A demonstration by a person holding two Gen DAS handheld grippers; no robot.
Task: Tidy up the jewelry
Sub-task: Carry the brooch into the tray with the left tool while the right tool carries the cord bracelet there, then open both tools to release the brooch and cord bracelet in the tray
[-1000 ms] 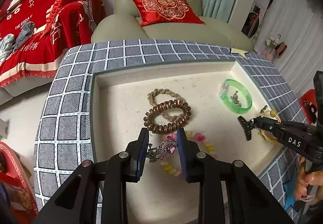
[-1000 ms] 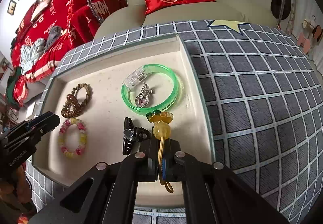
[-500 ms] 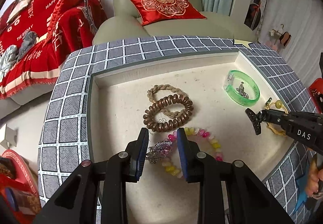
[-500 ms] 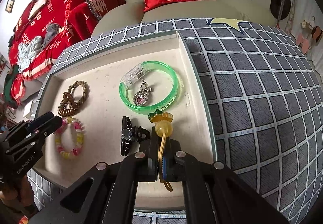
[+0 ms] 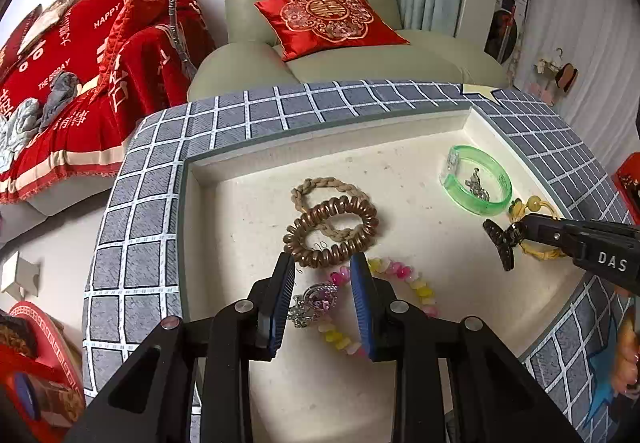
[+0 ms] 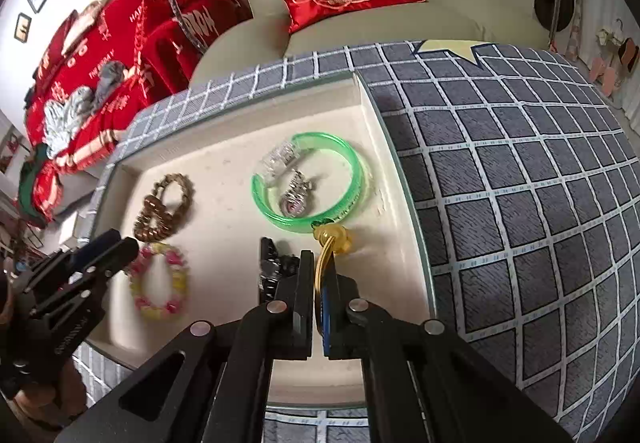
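A cream tray (image 5: 320,147) holds the jewelry. My left gripper (image 5: 320,283) stands open low over it, with a silver and pink brooch (image 5: 314,303) lying between its fingers, clear of the right pad. It also shows in the right wrist view (image 6: 116,247). My right gripper (image 6: 318,279) is opening. A yellow cord bracelet (image 6: 324,259) with an amber bead (image 6: 334,235) is still between its jaws, with a thin gap showing. The bead rests beside a green bangle (image 6: 352,179). A black claw clip (image 6: 270,271) lies just left of the right fingers.
A brown coil hair tie (image 5: 332,231) overlaps a braided tie (image 5: 320,185). A pink and yellow bead bracelet (image 5: 416,283) lies by the left gripper. A small charm (image 6: 296,195) sits inside the bangle. Grey checked cloth (image 6: 520,203) surrounds the tray. An armchair stands behind.
The right jaws have parted a little around the yellow cord, which they clamped before. The left gripper has stayed over the brooch with the same gap.
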